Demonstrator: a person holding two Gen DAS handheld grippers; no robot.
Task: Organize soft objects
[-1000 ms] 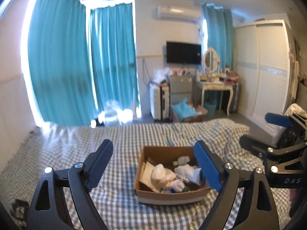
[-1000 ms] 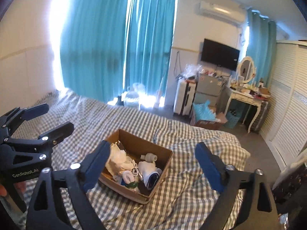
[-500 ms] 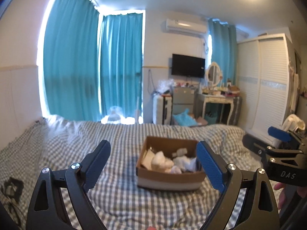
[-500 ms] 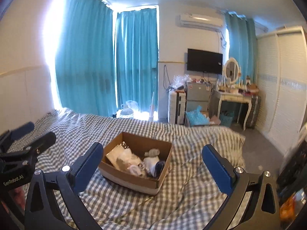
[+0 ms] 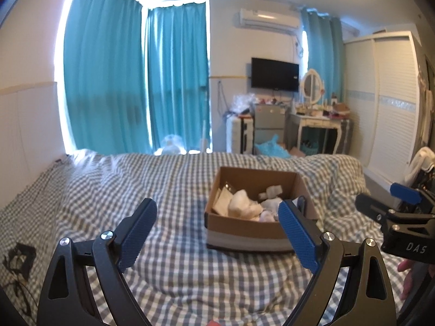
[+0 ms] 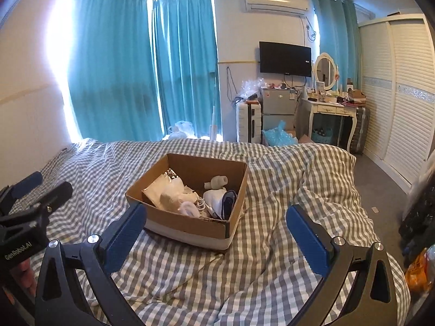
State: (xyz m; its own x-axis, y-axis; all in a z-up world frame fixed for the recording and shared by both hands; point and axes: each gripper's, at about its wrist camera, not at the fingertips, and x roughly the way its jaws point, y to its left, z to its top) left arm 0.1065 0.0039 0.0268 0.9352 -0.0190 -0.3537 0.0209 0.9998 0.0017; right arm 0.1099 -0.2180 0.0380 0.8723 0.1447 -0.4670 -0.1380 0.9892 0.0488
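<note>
An open cardboard box stands on the grey checked bed cover. It holds several soft white items, a small white bottle and a white and dark blue rolled cloth. My left gripper is open and empty, held above the cover in front of the box. My right gripper is open and empty, near the box's front right corner. Each gripper shows at the edge of the other's view: the right one, the left one.
Teal curtains hang behind the bed. A suitcase, small fridge, dressing table and blue bag stand past the bed's foot. A white wardrobe lines the right wall.
Both cameras have tilted back down a little toward the box after rising and levelling out. The box and its contents have not moved. Both grippers stay open.
</note>
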